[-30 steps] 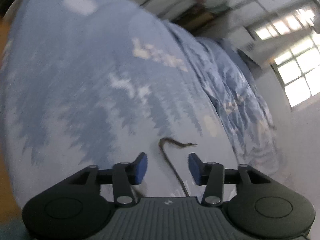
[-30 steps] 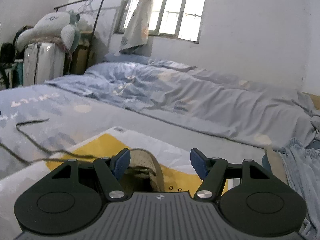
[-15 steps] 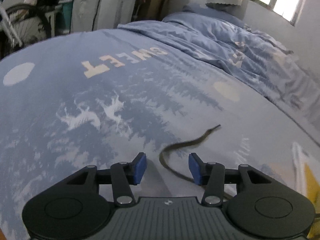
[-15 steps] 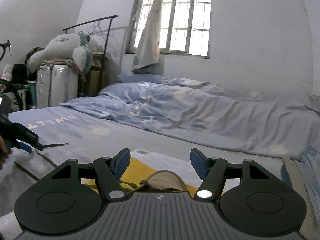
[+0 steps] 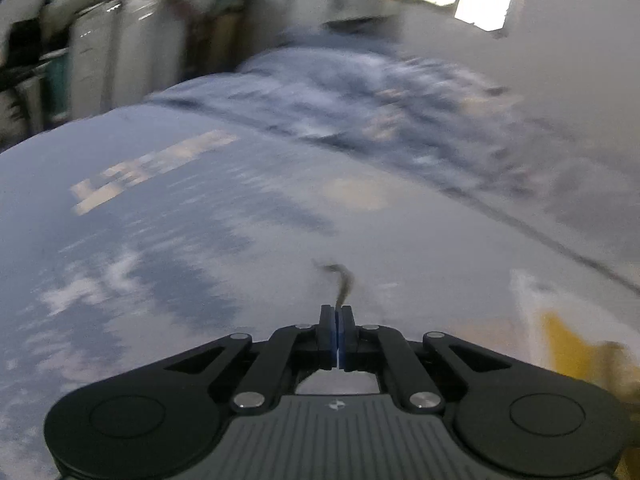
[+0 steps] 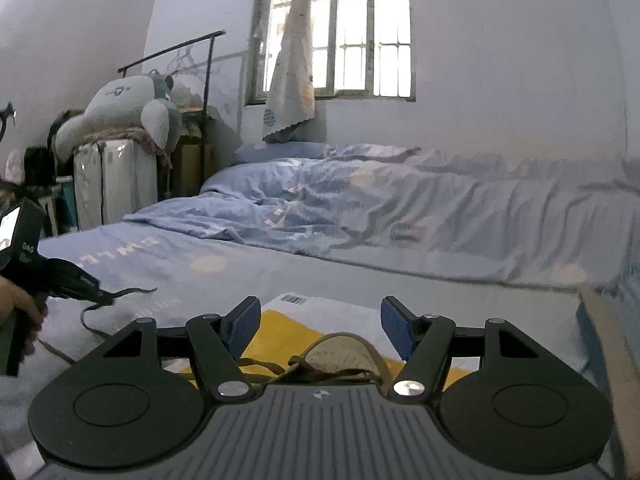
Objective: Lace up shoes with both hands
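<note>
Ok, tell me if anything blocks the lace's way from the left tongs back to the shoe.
Nothing visible does. The left tongs are shut on the lace, and in the right wrist view only bare bedsheet and the yellow-and-white bag under the shoe lie between. The right tongs hang open above the shoe.

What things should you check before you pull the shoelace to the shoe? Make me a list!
1. Left gripper shut on the shoelace: ok, the lace end sticks out past the closed fingers.
2. Right gripper open and ready: ok, holding nothing.
3. Shoe close by: ok, it sits just below the right gripper on the yellow and white bag.
4. Lace free of knots: cannot tell, part of it trails out of sight.
5. Which eyelet comes next: cannot tell, the gripper body hides them.
6. Left view sharp: not ok, it is blurred.
</note>
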The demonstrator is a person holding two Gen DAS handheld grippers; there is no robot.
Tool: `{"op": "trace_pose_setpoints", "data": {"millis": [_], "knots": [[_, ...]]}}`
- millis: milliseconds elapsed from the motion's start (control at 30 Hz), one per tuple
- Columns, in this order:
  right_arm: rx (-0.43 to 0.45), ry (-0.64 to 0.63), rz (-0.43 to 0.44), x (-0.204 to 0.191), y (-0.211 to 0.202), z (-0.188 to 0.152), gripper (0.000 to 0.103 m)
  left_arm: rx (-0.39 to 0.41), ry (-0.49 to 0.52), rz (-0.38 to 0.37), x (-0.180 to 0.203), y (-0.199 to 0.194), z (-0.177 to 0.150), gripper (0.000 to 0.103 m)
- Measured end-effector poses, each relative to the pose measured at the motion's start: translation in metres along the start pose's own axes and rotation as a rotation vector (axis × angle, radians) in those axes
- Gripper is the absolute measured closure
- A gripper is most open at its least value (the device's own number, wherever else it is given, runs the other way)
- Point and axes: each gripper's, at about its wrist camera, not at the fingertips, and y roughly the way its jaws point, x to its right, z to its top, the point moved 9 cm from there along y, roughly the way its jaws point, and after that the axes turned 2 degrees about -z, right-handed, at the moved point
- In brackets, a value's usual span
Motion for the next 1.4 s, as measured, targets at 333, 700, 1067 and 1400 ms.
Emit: {"op": "trace_pose_setpoints", "data": {"millis": [333, 700, 1067, 1400], "knots": [[-0.107, 0.483, 0.153, 0.057, 0.005, -0.011, 0.035, 0.012, 0.134, -0.55, 0.157, -0.05, -0.016, 0.103], [-0.113, 1.118, 0.496, 0.101, 0.005, -0.029, 0.036, -0.085, -0.05, -1.092, 0.216, -0.071, -0.025, 0.103], [-0.121, 1.404, 0.566, 0.113, 0.023, -0.045, 0.036, -0.108, -0.007, -1.222, 0.234, -0.078, -0.039, 0.103], [-0.092, 1.433, 0.518, 0.129, 0.027, -0.049, 0.043, -0.198, 0.138, -1.206, 0.249, -0.076, -0.071, 0.103]]}}
